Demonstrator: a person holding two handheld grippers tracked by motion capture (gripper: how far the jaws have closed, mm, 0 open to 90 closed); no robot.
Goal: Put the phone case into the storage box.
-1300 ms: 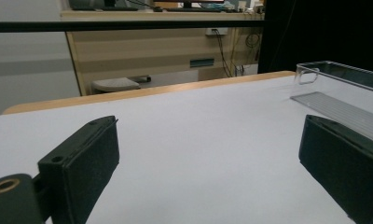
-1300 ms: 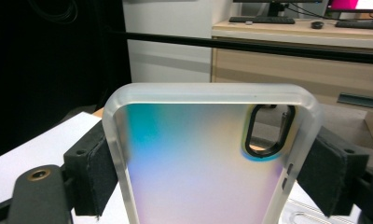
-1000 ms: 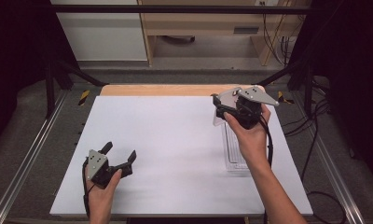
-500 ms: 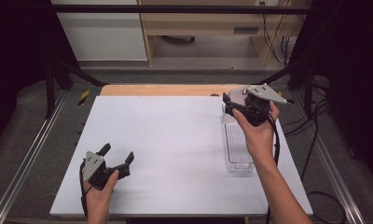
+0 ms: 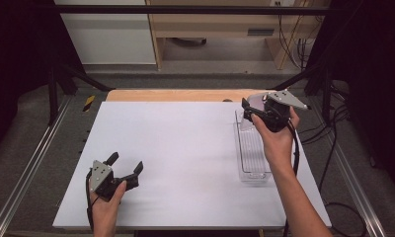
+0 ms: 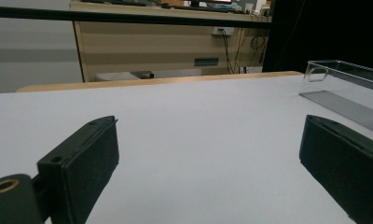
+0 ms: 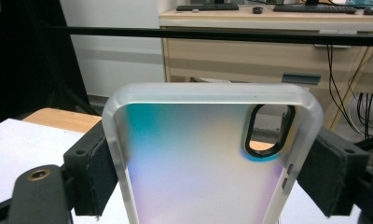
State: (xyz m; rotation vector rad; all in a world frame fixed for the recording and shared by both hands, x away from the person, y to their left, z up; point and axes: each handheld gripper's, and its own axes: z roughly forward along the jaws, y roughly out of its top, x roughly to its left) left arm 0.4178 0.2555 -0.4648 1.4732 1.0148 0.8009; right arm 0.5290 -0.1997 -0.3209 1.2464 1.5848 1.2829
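Note:
My right gripper (image 5: 253, 109) is held up over the far end of a clear plastic tray (image 5: 253, 157) at the right of the white table. It is shut on a translucent, iridescent phone case (image 7: 198, 154). The case stands upright between the pads (image 7: 97, 173), with its camera cutout at the upper right. In the high view the case (image 5: 257, 101) shows as a pale pink patch under the grey top plate. My left gripper (image 5: 126, 161) rests near the table's front left, open, with only bare white table between its jaws (image 6: 208, 140). The tray (image 6: 343, 79) shows at that view's right edge.
A wooden strip (image 5: 180, 95) runs along the table's far edge, with a desk with drawers (image 5: 220, 29) beyond it. Metal rails (image 5: 32, 163) flank the table on both sides. Cables (image 5: 334, 128) hang at the right, and a yellow-and-black item (image 5: 89, 101) lies off the far left corner.
My right gripper has carried the phone case to the right, from beside the tray's far left corner to above its far end. The left gripper has stayed where it was.

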